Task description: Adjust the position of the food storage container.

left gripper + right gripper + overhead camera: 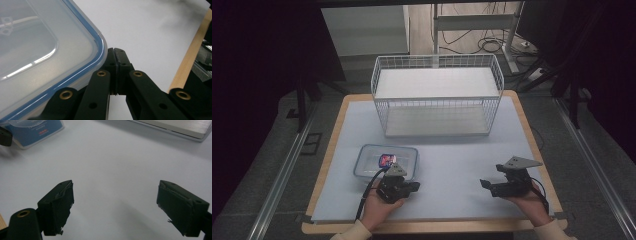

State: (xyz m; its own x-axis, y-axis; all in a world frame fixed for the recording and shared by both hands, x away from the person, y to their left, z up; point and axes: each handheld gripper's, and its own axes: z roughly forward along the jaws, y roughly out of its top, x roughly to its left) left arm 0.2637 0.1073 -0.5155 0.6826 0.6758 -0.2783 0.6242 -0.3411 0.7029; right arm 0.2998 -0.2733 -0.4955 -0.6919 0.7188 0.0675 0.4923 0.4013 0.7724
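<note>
A pale grey mat [452, 150] covers the wooden table [328, 150], and at its far side stands a white wire basket [437, 95], the largest thing on it, with a flat white board as its floor. Nearer the person, left of centre, sits a clear plastic container [384, 161] with a blue-rimmed lid. Something red and blue shows through the lid in the high view; any print on it is too small to read. In the right gripper view the container [32, 130] shows a blue label with pale lettering and a small red mark, all too blurred to make out.

The left gripper [404, 186] lies just at the container's near right corner. In the left gripper view its jaws are pressed together with nothing between them, their tips right beside the rounded blue-rimmed corner of the lid [45, 60]; whether they touch it cannot be told.

The right gripper [486, 186] is well apart, over bare mat at the right, jaws spread wide and empty.
</note>
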